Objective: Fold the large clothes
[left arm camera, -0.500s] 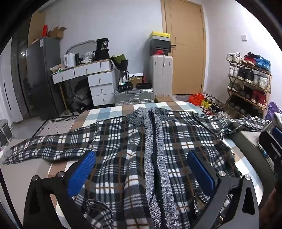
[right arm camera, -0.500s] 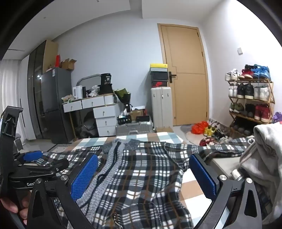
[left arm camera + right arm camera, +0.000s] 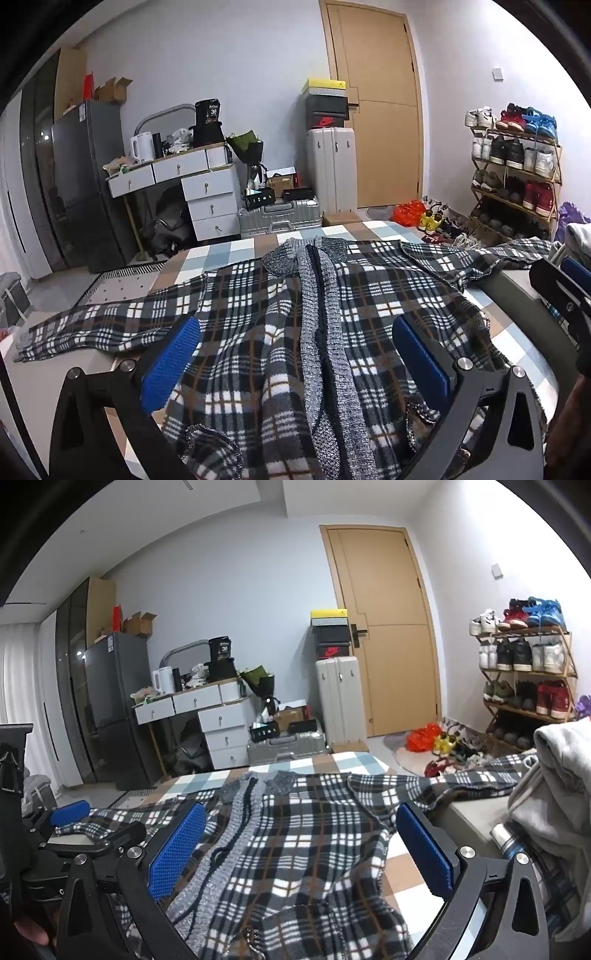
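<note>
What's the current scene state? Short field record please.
garment: plaid cardigan, spread flat, front up, unfolded
surface: checked bed cover
sleeves: both stretched out sideways
left gripper: open, above the lower half, holding nothing
right gripper: open, above the cardigan's right side, holding nothing
nearby: grey clothes pile at right
fold progress: none visible

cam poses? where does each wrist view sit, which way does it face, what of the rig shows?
Left wrist: on the left tool, tilted down over the spread plaid cardigan, facing the door; own open blue pads, right tool at the right edge.
Right wrist: on the right tool, more level, over the cardigan's right half; own open pads, left tool at left.
Shared: cardigan, door, white suitcase, shoe rack.
</note>
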Tool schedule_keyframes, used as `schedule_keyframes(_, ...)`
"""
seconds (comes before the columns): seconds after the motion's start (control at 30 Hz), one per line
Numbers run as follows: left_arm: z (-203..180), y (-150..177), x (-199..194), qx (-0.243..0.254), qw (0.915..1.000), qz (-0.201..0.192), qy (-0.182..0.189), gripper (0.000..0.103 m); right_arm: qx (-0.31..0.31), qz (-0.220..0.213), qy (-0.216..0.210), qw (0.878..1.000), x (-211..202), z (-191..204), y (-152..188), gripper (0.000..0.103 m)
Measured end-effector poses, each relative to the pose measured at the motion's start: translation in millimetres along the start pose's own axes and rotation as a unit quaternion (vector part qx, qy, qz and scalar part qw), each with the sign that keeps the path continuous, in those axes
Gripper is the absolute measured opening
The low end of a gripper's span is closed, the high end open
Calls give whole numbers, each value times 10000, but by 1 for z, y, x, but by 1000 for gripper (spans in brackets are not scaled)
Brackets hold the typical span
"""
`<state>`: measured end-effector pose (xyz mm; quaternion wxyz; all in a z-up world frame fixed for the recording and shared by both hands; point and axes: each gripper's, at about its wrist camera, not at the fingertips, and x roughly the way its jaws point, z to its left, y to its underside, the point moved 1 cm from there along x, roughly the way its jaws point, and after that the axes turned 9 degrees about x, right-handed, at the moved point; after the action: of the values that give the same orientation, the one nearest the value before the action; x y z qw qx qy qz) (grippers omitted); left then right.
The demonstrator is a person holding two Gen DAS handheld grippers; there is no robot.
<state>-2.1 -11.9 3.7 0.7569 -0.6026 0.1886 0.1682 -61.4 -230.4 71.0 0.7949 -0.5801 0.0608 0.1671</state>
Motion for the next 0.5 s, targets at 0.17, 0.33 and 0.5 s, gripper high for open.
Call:
schedule_keyframes(0.17,3,1,1,-84,9999,36,42,102,-4,-4,54,10000,1,0,-1,103)
schedule_keyframes(0.33,4,1,-2,-86,9999,-28,44,102,-94,0,83,9999,1,2,0,103)
schedule_keyframes(0.5,6,2,-2,-126,9999,-10,60,102,-83,-30,39,10000,0,3,-1,103)
